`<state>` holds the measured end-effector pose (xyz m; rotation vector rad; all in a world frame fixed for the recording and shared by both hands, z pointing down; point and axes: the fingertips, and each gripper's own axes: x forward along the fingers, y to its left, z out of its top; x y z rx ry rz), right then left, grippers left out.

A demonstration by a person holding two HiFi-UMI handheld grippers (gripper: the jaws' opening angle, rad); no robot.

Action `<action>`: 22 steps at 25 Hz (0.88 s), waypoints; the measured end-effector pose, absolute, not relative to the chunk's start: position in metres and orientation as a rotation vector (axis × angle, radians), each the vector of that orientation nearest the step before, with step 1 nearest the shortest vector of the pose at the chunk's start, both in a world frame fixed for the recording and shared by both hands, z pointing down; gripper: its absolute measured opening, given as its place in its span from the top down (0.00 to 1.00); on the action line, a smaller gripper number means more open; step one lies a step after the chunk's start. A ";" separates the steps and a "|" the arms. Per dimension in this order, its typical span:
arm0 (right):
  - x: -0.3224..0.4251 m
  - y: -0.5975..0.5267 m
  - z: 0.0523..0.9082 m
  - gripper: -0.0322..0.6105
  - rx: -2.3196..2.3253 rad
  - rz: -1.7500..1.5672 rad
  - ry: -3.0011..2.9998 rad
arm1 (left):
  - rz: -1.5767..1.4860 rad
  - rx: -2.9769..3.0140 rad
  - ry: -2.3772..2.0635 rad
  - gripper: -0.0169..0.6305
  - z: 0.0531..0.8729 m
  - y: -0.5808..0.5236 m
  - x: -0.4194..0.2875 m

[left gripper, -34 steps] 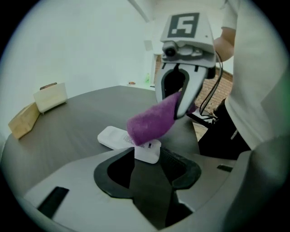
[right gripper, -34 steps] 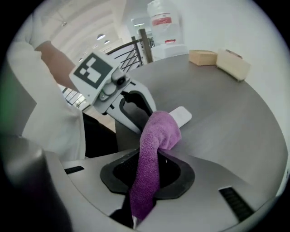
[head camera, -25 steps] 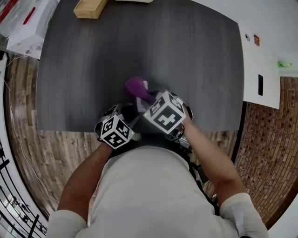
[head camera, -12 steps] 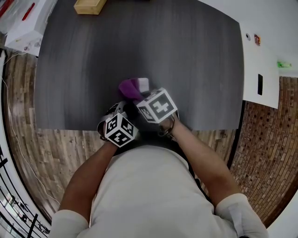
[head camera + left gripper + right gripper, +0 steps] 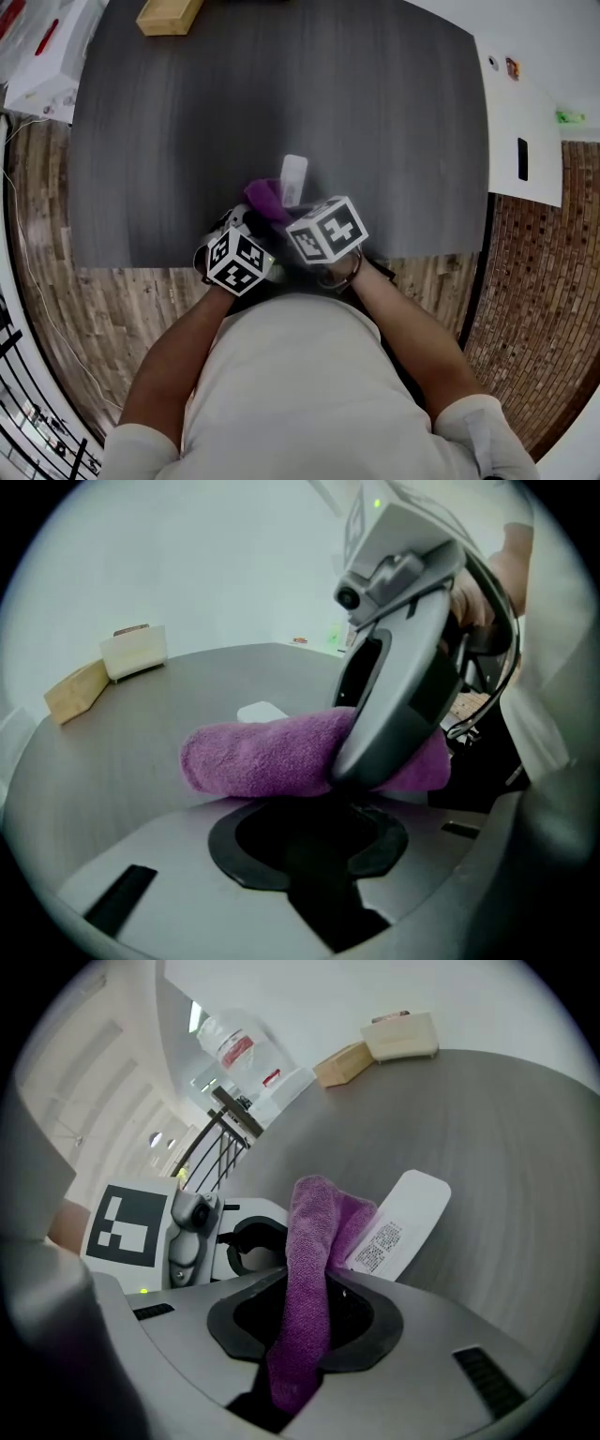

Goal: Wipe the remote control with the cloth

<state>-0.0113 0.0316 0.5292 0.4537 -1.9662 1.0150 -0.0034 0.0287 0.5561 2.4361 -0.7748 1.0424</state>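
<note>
The white remote control (image 5: pixel 293 176) lies on the dark table (image 5: pixel 375 112); in the right gripper view its label side (image 5: pixel 398 1222) shows. A purple cloth (image 5: pixel 264 198) covers its near end. My right gripper (image 5: pixel 300 1335) is shut on the cloth (image 5: pixel 309 1269), which hangs out of its jaws onto the remote. My left gripper (image 5: pixel 246 223) sits just left of the cloth by the table's near edge. Its jaws have just been closing, and I cannot see whether anything is between them. In the left gripper view the cloth (image 5: pixel 262 757) lies across the front, with the right gripper's body (image 5: pixel 403 667) over it.
A tan wooden block (image 5: pixel 167 16) sits at the table's far left corner. A white box (image 5: pixel 42 80) stands off the left edge, and a white surface with small items (image 5: pixel 525 122) lies to the right. The near table edge (image 5: pixel 187 262) runs under both grippers.
The right gripper has rolled and drawn the cloth back toward the near edge, so more of the white remote shows beyond it. The left gripper has stayed put.
</note>
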 end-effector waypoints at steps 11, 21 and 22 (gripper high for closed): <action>0.025 -0.022 0.473 0.81 0.556 0.895 -2.141 | 0.914 2.452 -0.776 0.82 0.543 0.024 -0.009; 0.047 -0.022 0.539 0.81 0.632 0.772 -1.964 | 0.988 2.431 -0.716 0.82 0.554 0.029 0.000; 0.044 -0.015 0.541 0.81 0.621 0.789 -1.968 | 0.992 2.431 -0.715 0.82 0.555 0.028 0.001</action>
